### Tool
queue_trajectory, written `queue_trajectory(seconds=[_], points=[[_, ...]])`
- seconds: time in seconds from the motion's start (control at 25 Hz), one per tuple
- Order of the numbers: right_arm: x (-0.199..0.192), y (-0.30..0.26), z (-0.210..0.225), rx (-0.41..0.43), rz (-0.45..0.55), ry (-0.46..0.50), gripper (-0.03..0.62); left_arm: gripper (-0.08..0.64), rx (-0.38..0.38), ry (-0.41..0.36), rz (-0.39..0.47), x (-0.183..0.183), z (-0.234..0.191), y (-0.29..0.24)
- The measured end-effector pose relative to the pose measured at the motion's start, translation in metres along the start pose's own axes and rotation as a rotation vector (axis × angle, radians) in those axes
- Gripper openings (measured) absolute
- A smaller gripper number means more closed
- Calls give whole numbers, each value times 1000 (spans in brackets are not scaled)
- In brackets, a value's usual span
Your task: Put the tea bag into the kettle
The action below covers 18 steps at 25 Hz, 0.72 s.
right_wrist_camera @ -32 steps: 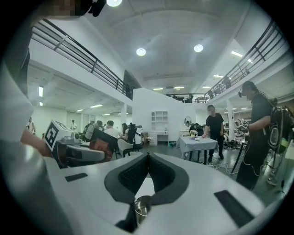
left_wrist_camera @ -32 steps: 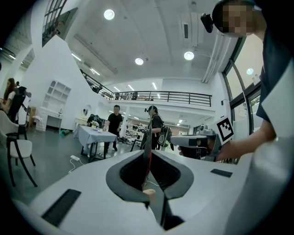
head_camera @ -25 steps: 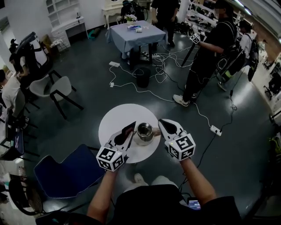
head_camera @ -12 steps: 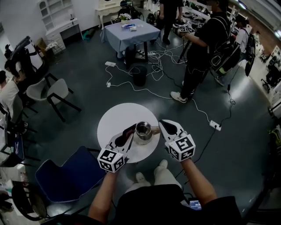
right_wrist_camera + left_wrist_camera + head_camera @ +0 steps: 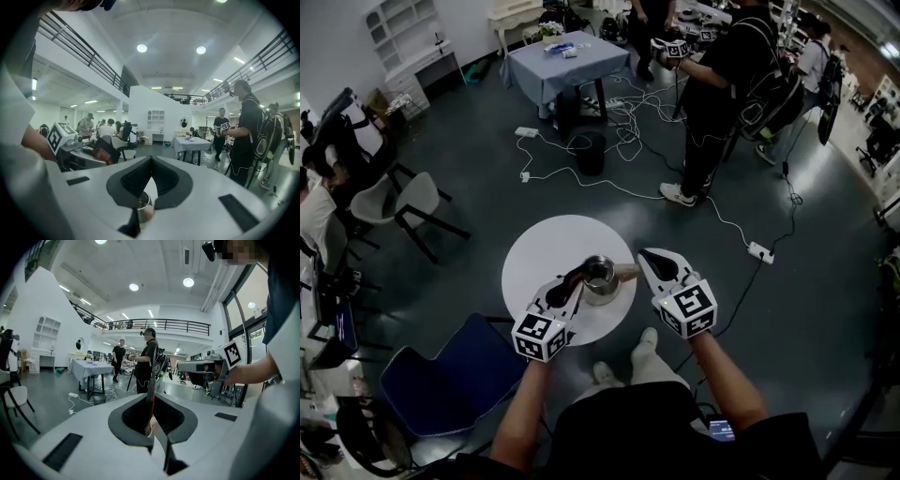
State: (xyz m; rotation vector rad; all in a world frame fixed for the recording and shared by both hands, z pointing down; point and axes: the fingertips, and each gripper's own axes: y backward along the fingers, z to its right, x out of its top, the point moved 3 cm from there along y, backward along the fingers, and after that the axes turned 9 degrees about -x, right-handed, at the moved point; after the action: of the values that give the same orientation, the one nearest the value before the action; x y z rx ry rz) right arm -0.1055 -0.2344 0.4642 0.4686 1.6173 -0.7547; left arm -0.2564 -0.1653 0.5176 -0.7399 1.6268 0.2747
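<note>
A: Item one, tea bag [image 5: 151, 376]?
B: Thin, dark, flat, seen edge-on and upright. Pinched between the closed jaws of the left gripper [image 5: 150, 398]. From above, held at the left rim of the kettle [image 5: 600, 276], not inside it. Touching the rim or just short of it: impossible to tell.
A: Kettle?
B: Metal, open-topped, standing on the round white table [image 5: 546, 253], toward its near right edge. Pale handle [image 5: 626, 272] pointing right.
A: Right gripper [image 5: 650, 256]?
B: Jaws brought fully together, nothing clamped at the tips. Just beside the handle, right of the kettle. Kettle rim visible below the jaws in the right gripper view.
A: Arm pose?
B: Both forearms bare, stretched forward from the body. Marker cubes nearest the wearer, jaws pointing away. Left gripper angled rightward toward the kettle, right gripper angled slightly left.
A: Against one second ago?
B: Tea bag nearer the kettle's rim. Right gripper much as before beside the handle. More of the handle showing.
A: Surroundings?
B: Blue chair [image 5: 441, 375] near left of the table. Cables [image 5: 619, 141] on the dark floor [image 5: 825, 309]. Standing person [image 5: 722, 84] beyond, draped table [image 5: 567, 61] further off.
</note>
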Motion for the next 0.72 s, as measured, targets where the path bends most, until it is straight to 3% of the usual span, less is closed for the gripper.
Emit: queue_trajectory(seconds=[0.16,0.72], points=[[-2,-6,18,-12,-2,0,17,35,-8,-20,-77,-6,-9,-16],[-16,-14,68,-32,-38,-18,17,35,-52,-27,-224,-14,-33,-65]])
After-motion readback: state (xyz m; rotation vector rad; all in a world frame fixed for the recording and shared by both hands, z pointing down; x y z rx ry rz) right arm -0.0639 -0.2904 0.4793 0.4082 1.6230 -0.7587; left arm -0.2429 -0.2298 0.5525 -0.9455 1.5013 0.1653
